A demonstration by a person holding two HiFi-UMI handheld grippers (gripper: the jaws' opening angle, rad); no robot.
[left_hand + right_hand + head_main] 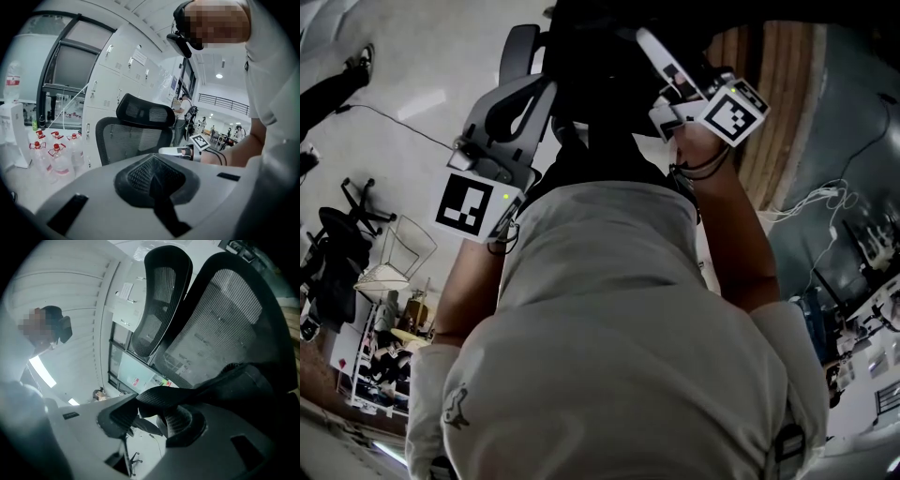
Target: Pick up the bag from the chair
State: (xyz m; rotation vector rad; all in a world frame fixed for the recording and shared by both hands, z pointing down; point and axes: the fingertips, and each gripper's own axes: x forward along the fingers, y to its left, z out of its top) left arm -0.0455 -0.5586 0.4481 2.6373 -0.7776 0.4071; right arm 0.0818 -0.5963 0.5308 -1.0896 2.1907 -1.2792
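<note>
1. Two grippers are raised in front of the person's chest in the head view, each with its marker cube turned to the camera. A pale shirt point(619, 328) fills the lower frame.
2. The left gripper point(152, 168) has its jaws pressed together, pad against pad, with nothing between them.
3. The right gripper point(150, 416) is clamped on the strap point(178, 397) of the bag point(260, 390). The black webbing runs across the jaw tips, and a fold of it sits between the pads.
4. The bag's dark body lies just right of those jaws, close to the camera, and the strap leads straight into it.
5. The chair point(220, 319) rises behind the bag, its mesh back and headrest tilted across the right gripper view. The seat is out of sight, so I cannot tell whether the bag touches it.
6. In the left gripper view the chair stands upright straight ahead, with the right gripper just to its right, marker cube up.
7. Several clear bottles point(54, 157) with red caps stand in a cluster at the left of that view.
8. Pale lockers point(117, 70) line the wall behind the chair.
</note>
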